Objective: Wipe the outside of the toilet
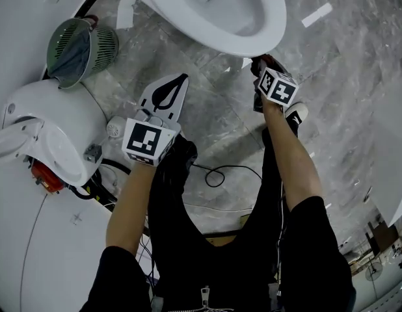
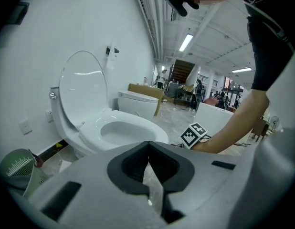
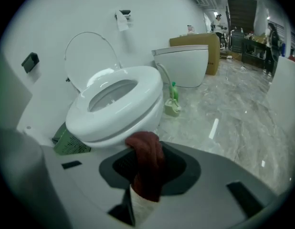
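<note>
Red cloth (image 3: 147, 168): being clamped in the right tool (image 3: 143, 149), pressing against the toilet (image 3: 114, 109) at the bowl's front, below the rim. Left tool (image 2: 148, 147): jaws meeting at the tips, gripping nothing, hovering over the marble floor (image 1: 217, 119) near the bowl.

Person wears black short sleeves (image 1: 126, 265), black trousers (image 1: 243, 239), a black-and-white shoe (image 1: 296, 114); left gripper (image 1: 175, 83) and right gripper (image 1: 259, 64) are pale grey with dark pads, each bearing a white cube (image 1: 147, 142) with black square markers.
</note>
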Available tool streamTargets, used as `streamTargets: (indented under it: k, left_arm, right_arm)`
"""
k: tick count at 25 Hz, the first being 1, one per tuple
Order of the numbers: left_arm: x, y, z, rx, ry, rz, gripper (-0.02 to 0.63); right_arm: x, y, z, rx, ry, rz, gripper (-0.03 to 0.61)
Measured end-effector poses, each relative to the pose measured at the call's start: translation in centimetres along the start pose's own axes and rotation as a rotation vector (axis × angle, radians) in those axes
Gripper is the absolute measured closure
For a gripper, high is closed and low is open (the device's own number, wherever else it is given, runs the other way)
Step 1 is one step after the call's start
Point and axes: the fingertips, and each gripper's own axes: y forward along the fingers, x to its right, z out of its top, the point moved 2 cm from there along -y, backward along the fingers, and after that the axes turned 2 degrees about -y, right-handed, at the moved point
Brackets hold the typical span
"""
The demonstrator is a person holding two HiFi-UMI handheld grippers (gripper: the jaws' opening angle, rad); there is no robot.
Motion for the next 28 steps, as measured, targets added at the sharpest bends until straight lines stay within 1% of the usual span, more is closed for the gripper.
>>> streamTargets:
  k: [2,5,7,10,14,17,19,21,23,24,26,28]
  left_arm:
    - [0.8,0.7,0.9,-0.001,-0.015,0.02,0.607]
    - [2.1,2.5,2.2,0.001,-0.054,0.054,0.607]
    - [2.8,3.8,3.1,0.004,-0.081,0.074,0.607]
    - [4.4,5.8,4.8,0.007,-0.116,0.105,0.607]
    - [7.1,7.8,8.0,0.002,-0.158,0.164,0.607]
    - [9.6,8.9,11.3,0.006,-0.207,0.241,0.607]
    - [11.6,9.3,14.1,0.007,-0.257,0.288,0.607]
    - [13.6,9.4,17.5,0.03,-0.313,0.332,0.607]
    - [15.8,9.5,20.9,0.053,-0.348,0.373,0.607]
    - [17.0,9.6,22.3,0.055,-0.35,0.385,0.607]
    - [19.2,9.6,25.1,0.055,-0.328,0.393,0.607]
    - [20.3,10.0,28.2,0.066,-0.302,0.396,0.607]
  right_arm:
    - [0.7,-0.3,0.7,-0.007,0.005,0.026,0.477]
    - [1.7,-0.8,2.2,-0.019,-0.058,0.086,0.476]
    - [2.6,-1.5,3.3,-0.025,-0.111,0.127,0.474]
    - [4.1,-3.3,4.9,-0.041,-0.22,0.183,0.474]
    - [6.4,-7.9,7.8,-0.053,-0.345,0.286,0.472]
    - [9.0,-12.4,11.4,-0.055,-0.4,0.357,0.472]
    - [10.7,-15.5,14.4,-0.058,-0.442,0.38,0.471]
    - [11.8,-18.6,18.2,-0.052,-0.496,0.401,0.471]
    - [12.4,-21.8,22.4,-0.031,-0.538,0.445,0.471]
    - [12.7,-23.5,24.2,-0.019,-0.55,0.467,0.471]
    - [13.1,-26.7,27.4,0.005,-0.556,0.505,0.471]
    - [13.0,-29.3,31.0,0.029,-0.567,0.531,0.471]
